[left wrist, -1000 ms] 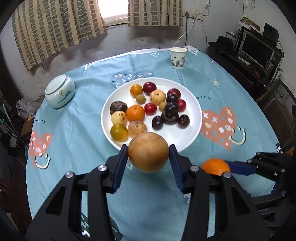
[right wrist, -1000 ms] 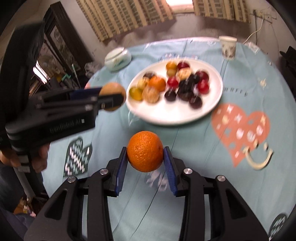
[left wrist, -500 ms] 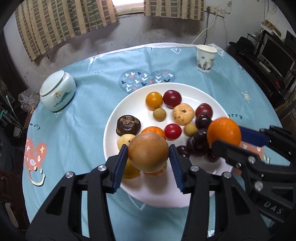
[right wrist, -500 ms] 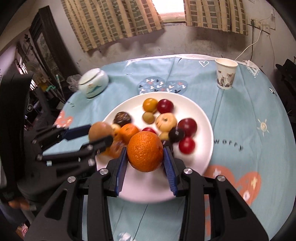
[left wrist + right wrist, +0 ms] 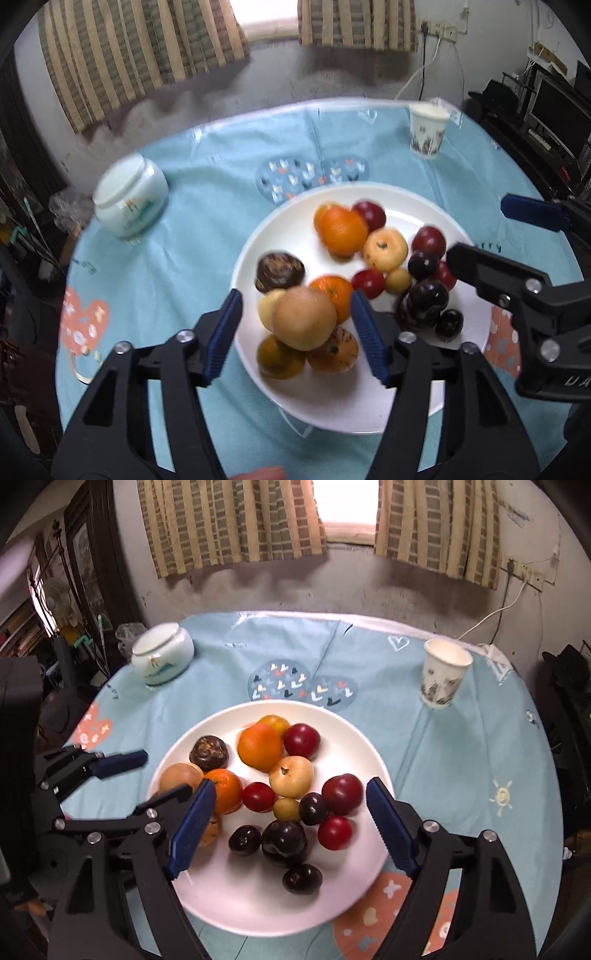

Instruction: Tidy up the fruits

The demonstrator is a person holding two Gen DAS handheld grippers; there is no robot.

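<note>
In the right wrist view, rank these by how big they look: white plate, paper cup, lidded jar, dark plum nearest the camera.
1. White plate.
2. Lidded jar and paper cup look alike; both sit far back, so unranked.
3. Dark plum, smallest though nearest.

Black plastic left gripper [image 5: 297,334] and right gripper [image 5: 291,825], ridged blue jaws, silver screws, white lettering

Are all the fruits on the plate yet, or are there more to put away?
All the fruit in view sits on the white plate. The big orange and brown pear already lie there. The left gripper and right gripper are open and hold nothing. Maybe just tidying is left.
</note>
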